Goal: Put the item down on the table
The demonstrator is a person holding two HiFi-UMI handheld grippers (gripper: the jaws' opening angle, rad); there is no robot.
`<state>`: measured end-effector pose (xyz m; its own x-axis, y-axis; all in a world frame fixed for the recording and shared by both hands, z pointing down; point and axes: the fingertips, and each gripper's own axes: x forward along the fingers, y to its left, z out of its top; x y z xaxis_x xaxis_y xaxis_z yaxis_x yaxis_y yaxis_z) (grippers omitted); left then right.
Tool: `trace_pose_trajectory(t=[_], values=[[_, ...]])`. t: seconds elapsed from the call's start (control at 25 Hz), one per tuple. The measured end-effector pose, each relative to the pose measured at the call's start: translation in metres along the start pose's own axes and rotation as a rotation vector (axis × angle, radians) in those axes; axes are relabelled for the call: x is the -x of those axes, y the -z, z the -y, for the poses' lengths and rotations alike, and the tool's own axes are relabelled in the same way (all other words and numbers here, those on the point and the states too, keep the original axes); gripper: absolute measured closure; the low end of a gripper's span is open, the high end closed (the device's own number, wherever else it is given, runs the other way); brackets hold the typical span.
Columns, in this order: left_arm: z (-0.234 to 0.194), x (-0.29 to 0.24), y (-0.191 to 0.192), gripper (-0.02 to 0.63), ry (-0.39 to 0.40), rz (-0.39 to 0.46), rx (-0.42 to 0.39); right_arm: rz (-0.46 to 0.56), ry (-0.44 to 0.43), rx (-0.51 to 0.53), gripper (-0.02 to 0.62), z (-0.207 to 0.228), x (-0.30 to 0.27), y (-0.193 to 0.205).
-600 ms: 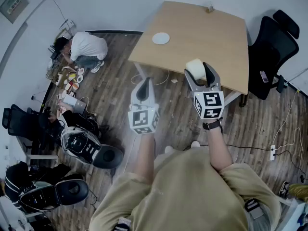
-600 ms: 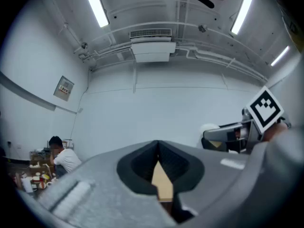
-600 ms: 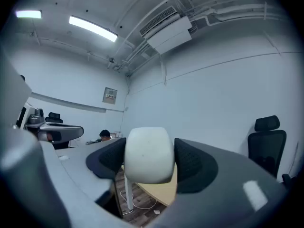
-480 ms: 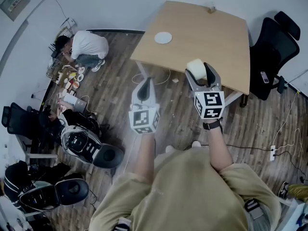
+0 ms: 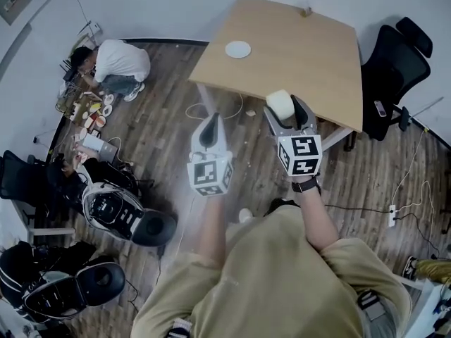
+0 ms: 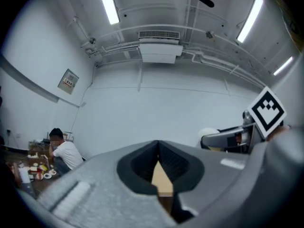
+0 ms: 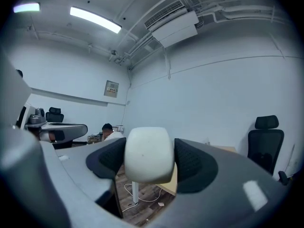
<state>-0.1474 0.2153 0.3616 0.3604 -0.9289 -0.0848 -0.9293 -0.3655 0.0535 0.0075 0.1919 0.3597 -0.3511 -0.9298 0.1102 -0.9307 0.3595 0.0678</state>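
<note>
Slightly nearer the surface now, right claw grips the white item; left claw is closed, empty. Carry step: next, extend over surface, lower, release.

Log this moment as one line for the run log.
right gripper: jaws shut on white rounded item | left gripper: jaws shut, empty | wooden table: item not yet set down

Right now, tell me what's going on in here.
A person holds a gripper in each hand. The right gripper has its jaws shut on a white rounded item, held in the air by the near edge of the wooden table, not yet put down. The left gripper is shut and empty. A second person crouches on the floor.
</note>
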Motion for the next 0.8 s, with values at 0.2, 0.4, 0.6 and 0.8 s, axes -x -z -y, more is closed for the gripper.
trace_pose_trajectory(t=[0.2, 0.4, 0.6, 0.8], values=[[-0.008, 0.001, 0.006, 0.604, -0.001, -0.011, 0.033, -0.027, 0.020, -0.008, 0.270, 0.000, -0.005, 0.003], [-0.017, -0.019, 0.015, 0.604, -0.024, -0.025, 0.041, -0.045, 0.016, -0.021, 0.270, 0.011, -0.029, 0.013], [-0.019, -0.058, 0.022, 0.604, -0.048, -0.057, 0.023, -0.047, -0.023, -0.054, 0.270, 0.032, -0.070, 0.016], [-0.029, -0.116, 0.013, 0.604, -0.081, -0.053, -0.024, 0.004, -0.061, 0.000, 0.270, 0.058, -0.122, -0.002]])
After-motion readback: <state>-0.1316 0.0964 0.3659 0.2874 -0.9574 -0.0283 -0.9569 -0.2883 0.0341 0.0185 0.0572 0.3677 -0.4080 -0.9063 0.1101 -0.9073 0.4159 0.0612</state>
